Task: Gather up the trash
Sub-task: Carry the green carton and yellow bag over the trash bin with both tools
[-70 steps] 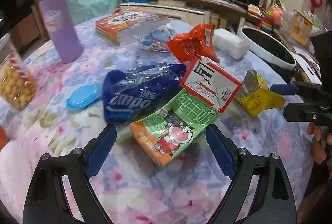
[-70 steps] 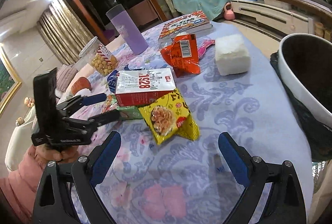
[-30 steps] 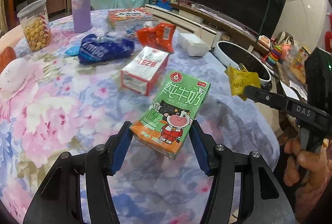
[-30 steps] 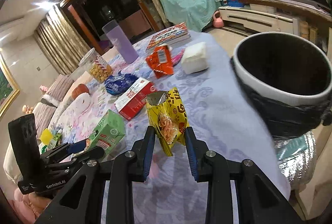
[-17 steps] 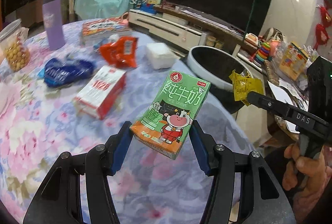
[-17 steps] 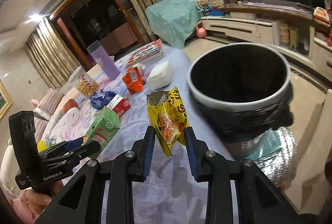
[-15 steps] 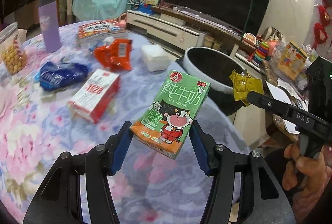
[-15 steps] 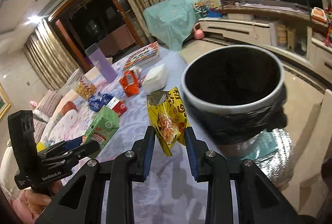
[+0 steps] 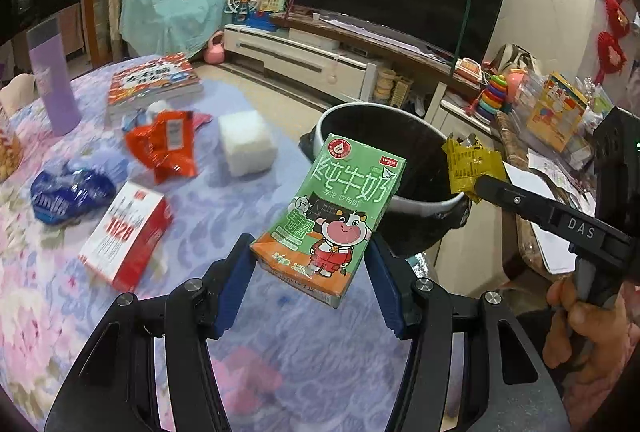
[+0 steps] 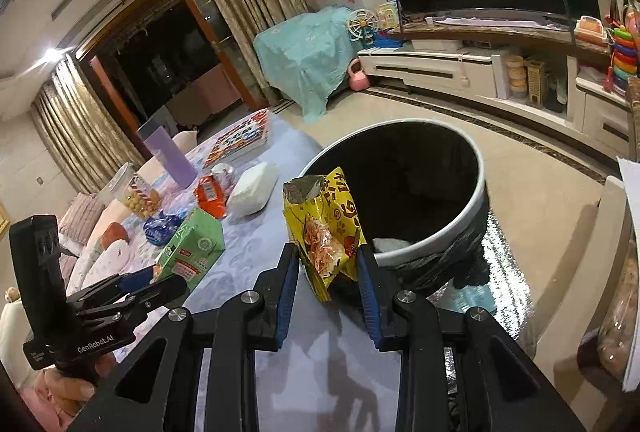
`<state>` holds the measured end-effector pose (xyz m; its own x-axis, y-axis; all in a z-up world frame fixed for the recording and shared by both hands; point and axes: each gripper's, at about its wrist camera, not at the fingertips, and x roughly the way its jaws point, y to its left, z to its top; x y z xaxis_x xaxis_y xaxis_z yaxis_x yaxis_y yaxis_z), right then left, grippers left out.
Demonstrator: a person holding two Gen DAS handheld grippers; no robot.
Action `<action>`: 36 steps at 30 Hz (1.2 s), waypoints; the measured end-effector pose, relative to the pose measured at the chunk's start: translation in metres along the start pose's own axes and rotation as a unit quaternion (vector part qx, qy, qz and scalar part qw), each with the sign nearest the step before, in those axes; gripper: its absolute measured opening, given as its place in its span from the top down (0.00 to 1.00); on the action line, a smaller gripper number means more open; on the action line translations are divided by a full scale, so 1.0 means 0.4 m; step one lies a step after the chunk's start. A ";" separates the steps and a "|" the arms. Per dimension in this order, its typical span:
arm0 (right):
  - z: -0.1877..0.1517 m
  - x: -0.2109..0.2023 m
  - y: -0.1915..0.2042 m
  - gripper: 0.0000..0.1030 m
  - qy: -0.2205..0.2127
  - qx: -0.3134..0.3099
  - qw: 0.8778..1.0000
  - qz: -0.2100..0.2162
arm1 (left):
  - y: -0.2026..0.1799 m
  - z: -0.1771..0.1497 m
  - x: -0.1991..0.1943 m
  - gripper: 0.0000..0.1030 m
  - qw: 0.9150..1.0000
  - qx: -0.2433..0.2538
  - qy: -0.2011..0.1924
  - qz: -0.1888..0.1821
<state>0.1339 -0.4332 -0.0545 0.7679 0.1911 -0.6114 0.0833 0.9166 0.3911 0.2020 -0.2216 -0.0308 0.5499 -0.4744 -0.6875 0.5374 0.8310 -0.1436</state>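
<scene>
Left tool (image 9: 310, 264): clenching the green milk carton (image 9: 332, 216) between its blue pads, and holding it tilted in the air above the counter (image 9: 248, 312).
Right tool (image 10: 328, 272): gripping the yellow snack bag (image 10: 324, 224) by its lower part, the torn top standing up past the fingertips.
Milk carton: sitting right between the left tool's fingers, with the trash bin (image 9: 424, 208) just beyond it and a little to the right.
Snack bag: hanging at the near edge of the bin's rim (image 10: 440, 228) in the right wrist view, just ahead of the right tool; in the left wrist view it is showing over the bin's right rim (image 9: 470, 164).
Trash bin: standing open just off the counter's edge, black liner folding over its white rim.
Left behind on the counter, to the left of the left tool: red and white box (image 9: 124, 236), blue wrapper (image 9: 68, 192), orange wrapper (image 9: 164, 144), white block (image 9: 246, 142).
Further back: book (image 9: 154, 80), purple cup (image 9: 54, 80).
</scene>
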 end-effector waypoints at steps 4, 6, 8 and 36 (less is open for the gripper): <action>0.019 0.003 -0.025 0.71 -0.003 0.003 1.000 -0.007 | -0.023 0.030 0.024 0.46 1.000 0.007 0.000 -0.002; 0.028 0.007 -0.039 0.71 -0.003 0.005 1.000 -0.010 | -0.035 0.047 0.041 0.46 1.000 0.009 0.002 -0.003; 0.039 0.011 -0.052 0.71 -0.003 0.007 1.000 -0.013 | -0.044 0.064 0.059 0.46 1.000 0.011 0.005 -0.006; 0.127 0.094 -0.129 0.68 0.027 0.002 0.999 -0.033 | -0.129 0.163 0.217 0.45 0.998 0.043 0.034 -0.002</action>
<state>0.1907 -0.4910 -0.0626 0.7258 0.1494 -0.6715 0.1355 0.9260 0.3524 0.2635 -0.3247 -0.0366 0.5044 -0.4545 -0.7342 0.5945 0.7994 -0.0864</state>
